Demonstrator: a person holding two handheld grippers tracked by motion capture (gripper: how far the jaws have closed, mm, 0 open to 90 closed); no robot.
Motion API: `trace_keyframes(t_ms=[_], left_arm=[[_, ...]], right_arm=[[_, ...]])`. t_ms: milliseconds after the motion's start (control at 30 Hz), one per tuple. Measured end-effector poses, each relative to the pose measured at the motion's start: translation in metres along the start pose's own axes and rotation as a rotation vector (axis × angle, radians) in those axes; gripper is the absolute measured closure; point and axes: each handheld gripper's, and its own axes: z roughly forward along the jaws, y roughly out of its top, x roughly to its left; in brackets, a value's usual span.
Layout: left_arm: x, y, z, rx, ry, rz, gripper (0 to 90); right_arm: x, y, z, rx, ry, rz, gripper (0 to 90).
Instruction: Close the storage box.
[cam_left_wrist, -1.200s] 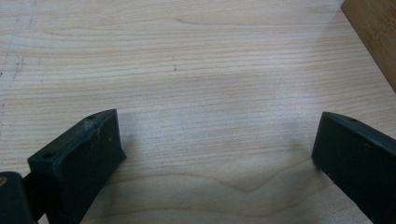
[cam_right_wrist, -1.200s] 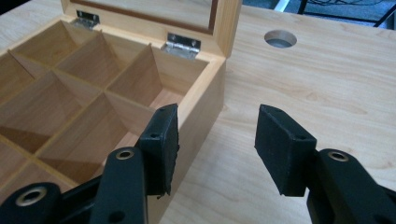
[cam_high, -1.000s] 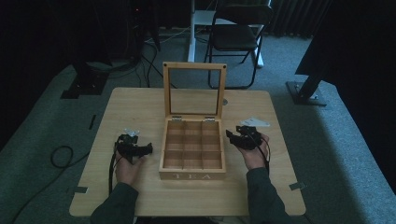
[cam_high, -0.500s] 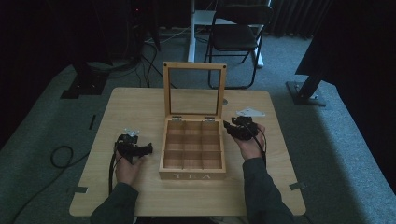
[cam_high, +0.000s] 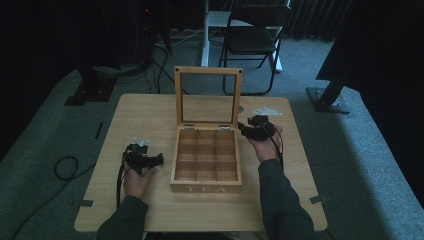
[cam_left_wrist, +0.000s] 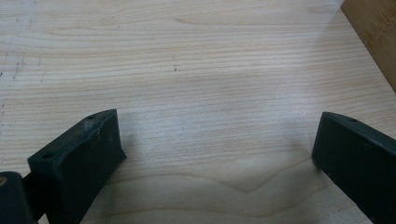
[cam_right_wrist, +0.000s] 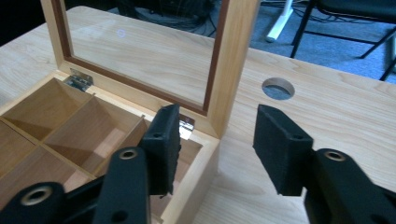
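Observation:
A wooden tea box (cam_high: 206, 160) with several empty compartments stands mid-table, its glass-paned lid (cam_high: 208, 71) upright at the back. My right gripper (cam_high: 243, 129) hovers at the box's rear right corner. In the right gripper view its jaws (cam_right_wrist: 219, 140) have just been opening and stand apart. The box corner and the lid's side post (cam_right_wrist: 233, 60) lie ahead of the gap, and no pad presses on anything. My left gripper (cam_high: 159, 160) rests left of the box. Its jaws (cam_left_wrist: 217, 154) are wide open over bare wood, with a box corner (cam_left_wrist: 373, 32) at the upper right.
The light wooden table (cam_high: 150, 115) has a round cable hole (cam_right_wrist: 278, 88) behind the box's right side. A black chair (cam_high: 255, 40) and stand legs are on the carpet beyond the table. A cable (cam_high: 65, 167) loops on the floor at the left.
My right hand has moved away from the person along the box's right side, up to the rear corner by the lid. The left hand has not moved.

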Motion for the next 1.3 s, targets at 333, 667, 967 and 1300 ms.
trace_keyframes(t_ms=[333, 667, 967, 1300], left_arm=[[0.000, 0.000, 0.000, 0.002, 0.000, 0.001, 1.6], [0.000, 0.000, 0.000, 0.001, -0.001, -0.001, 1.6], [0.000, 0.000, 0.000, 0.002, -0.001, 0.001, 1.6], [0.000, 0.000, 0.000, 0.000, 0.000, 0.000, 1.6]], right_arm=[[-0.005, 0.015, 0.006, -0.012, 0.005, 0.011, 42.3], [-0.004, 0.032, 0.012, -0.023, 0.008, -0.024, 47.4], [-0.006, 0.040, 0.021, -0.018, 0.012, -0.025, 47.6], [-0.010, 0.052, 0.033, -0.026, 0.023, -0.003, 42.0]])
